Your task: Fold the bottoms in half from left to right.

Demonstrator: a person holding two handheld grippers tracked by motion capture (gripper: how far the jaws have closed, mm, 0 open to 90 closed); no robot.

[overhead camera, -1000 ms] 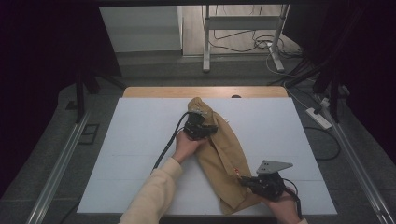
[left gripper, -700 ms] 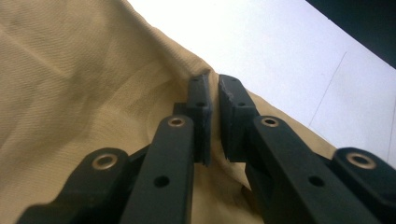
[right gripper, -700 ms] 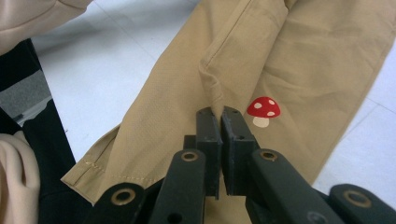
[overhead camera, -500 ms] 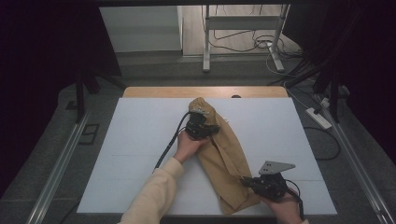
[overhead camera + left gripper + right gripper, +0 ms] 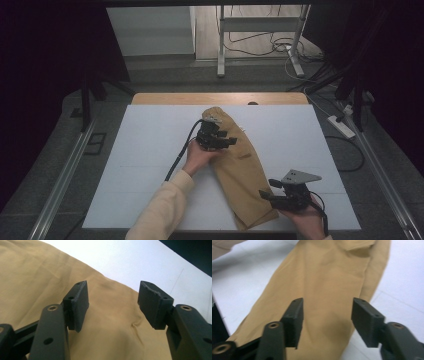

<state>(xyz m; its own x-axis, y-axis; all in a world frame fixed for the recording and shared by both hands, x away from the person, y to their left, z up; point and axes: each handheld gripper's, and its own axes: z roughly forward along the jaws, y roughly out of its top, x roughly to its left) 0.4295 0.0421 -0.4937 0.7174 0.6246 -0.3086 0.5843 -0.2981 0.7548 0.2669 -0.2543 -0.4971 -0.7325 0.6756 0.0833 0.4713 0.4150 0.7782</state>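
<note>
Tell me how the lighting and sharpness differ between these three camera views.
High view: dim, the room's edges nearly black, tan cloth and white table evenly lit. Left gripper view: table glares white, fingers sharp. Right gripper view: softer, slightly blurred, the cloth's far end hazy.

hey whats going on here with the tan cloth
A person at a white table is working a folded tan garment with a hand-held gripper in each hand. The left hand-held gripper sits over the garment's far end, the right hand-held gripper at its near end. Both have just been opening their jaws; in each gripper view the pads stand apart above the fabric with nothing pinched, so the garment lies flat on the table, released.
</note>
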